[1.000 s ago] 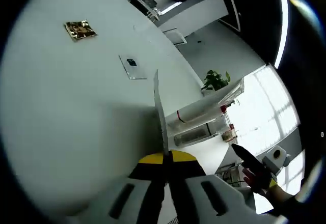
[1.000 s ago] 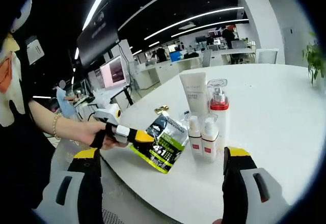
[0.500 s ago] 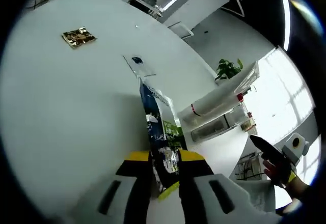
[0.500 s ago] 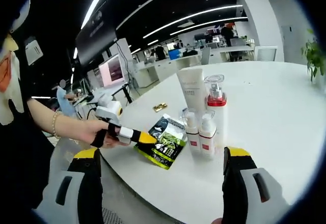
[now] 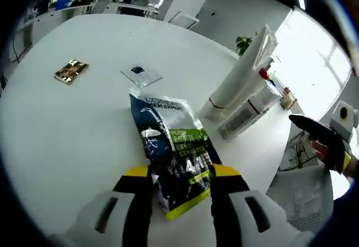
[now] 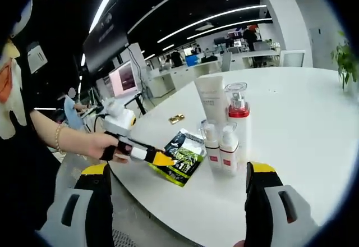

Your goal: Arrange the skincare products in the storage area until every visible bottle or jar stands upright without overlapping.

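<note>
Foil sachet (image 5: 174, 157) lies flat between left gripper (image 5: 175, 175) fingers.

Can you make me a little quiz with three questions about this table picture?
1. True or false: the left gripper is shut on the dark sachet.
2. Which thing stands tallest in the cluster in the right gripper view? A) the white tube B) a small white bottle C) the gold packet
3. Fill in: the right gripper has its jaws wide ____ and holds nothing.

Key:
1. True. The sachet sits between its yellow-tipped jaws, low over the white table.
2. A. The tube rises about level with the red-collared pump bottle beside it.
3. Open.
</note>
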Action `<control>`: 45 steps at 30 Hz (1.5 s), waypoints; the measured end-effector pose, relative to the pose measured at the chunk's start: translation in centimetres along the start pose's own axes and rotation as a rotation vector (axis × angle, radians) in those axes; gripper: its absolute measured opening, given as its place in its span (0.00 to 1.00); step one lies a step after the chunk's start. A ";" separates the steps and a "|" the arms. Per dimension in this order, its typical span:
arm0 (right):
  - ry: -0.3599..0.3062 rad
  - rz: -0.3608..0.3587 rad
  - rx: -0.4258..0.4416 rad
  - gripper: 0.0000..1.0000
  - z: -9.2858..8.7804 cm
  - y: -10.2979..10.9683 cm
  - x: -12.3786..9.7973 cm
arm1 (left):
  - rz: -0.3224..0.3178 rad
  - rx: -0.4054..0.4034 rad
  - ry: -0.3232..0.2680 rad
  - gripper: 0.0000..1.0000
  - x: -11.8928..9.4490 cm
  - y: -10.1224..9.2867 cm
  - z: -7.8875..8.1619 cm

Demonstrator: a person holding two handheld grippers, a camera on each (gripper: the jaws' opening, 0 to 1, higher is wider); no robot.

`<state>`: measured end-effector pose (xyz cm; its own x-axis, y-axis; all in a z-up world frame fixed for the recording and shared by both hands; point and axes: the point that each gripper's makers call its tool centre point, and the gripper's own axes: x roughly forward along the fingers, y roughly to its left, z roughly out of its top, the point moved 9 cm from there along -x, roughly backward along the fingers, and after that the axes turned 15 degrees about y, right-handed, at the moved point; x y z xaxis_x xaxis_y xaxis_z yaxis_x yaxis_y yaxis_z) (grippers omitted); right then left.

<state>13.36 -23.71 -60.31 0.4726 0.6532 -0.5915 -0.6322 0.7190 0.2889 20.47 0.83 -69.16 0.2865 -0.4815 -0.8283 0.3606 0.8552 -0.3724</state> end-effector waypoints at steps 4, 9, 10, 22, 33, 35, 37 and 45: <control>-0.001 0.000 0.002 1.00 0.0 0.0 0.0 | 0.048 0.065 0.015 0.38 -0.1 -0.3 -0.1; -0.001 0.000 0.002 1.00 0.0 0.0 0.0 | 0.149 0.284 0.018 0.44 -0.4 0.3 0.7; -0.001 0.001 0.002 1.00 0.0 0.0 0.0 | 0.160 0.353 0.019 0.46 -0.3 -0.1 0.9; -0.003 -0.002 0.009 1.00 0.0 0.1 -0.1 | 0.109 0.572 -0.002 0.67 1.3 -0.1 2.9; 0.004 -0.004 0.019 1.00 -0.1 0.0 0.0 | 0.104 0.570 0.045 0.73 2.8 0.3 1.9; 0.003 -0.003 0.021 0.99 -0.1 0.0 0.0 | 0.104 0.559 0.050 0.72 2.9 0.5 1.9; 0.002 -0.004 0.023 1.00 -0.1 -0.1 0.0 | 0.105 0.564 0.047 0.72 3.0 0.3 2.2; -0.003 -0.004 0.030 1.00 -0.1 -0.2 -0.1 | 0.115 0.550 0.037 0.73 3.5 0.0 2.6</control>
<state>13.40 -23.92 -60.38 0.4773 0.6510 -0.5902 -0.6118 0.7283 0.3086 23.78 -1.34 -70.92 0.3238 -0.3756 -0.8684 0.7413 0.6711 -0.0139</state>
